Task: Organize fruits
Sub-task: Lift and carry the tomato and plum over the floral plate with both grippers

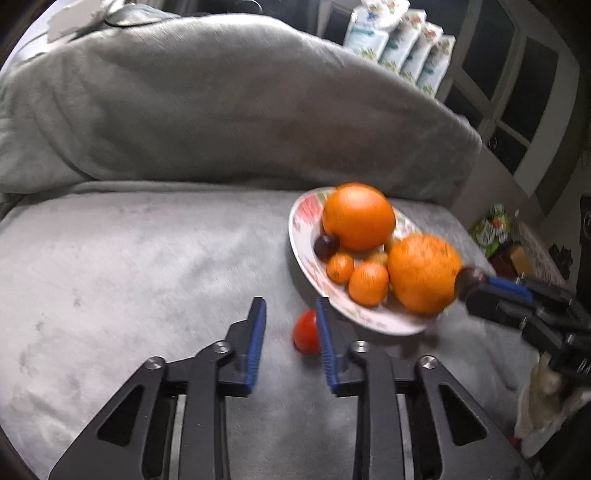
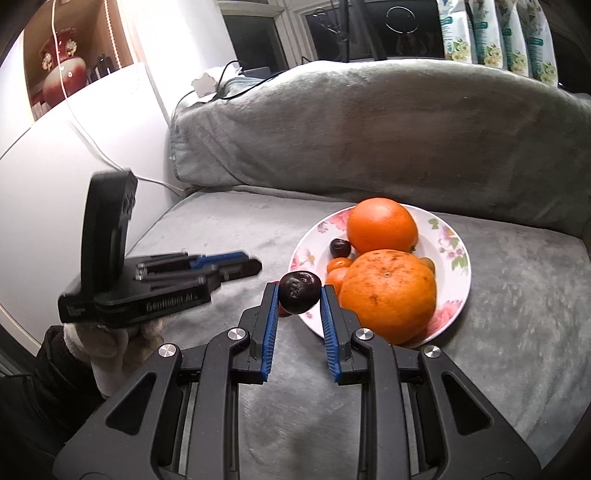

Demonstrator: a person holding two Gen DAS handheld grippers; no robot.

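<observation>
A floral plate [image 1: 295,236] [image 2: 463,280] rests on the grey couch seat, bearing two big oranges [image 1: 358,216] [image 2: 388,295], small mandarins [image 1: 368,283] and a dark plum [image 1: 326,245]. A red tomato [image 1: 306,332] lies on the blanket in front of the plate. It sits just past my left gripper [image 1: 290,306] [image 2: 251,263], beside the right finger; that gripper is open and nothing is pressed. My right gripper [image 2: 299,290] [image 1: 480,286] is shut on another dark plum [image 2: 299,295] [image 1: 469,278], held in the air at the plate's near edge.
The grey blanket [image 1: 129,277] covers the seat and the padded backrest [image 2: 369,129] behind the plate. Tissue packs [image 2: 495,33] stand behind the backrest. A white wall with a cable [image 2: 92,147] borders the seat's left side. Green packets [image 1: 493,225] lie past the seat's right edge.
</observation>
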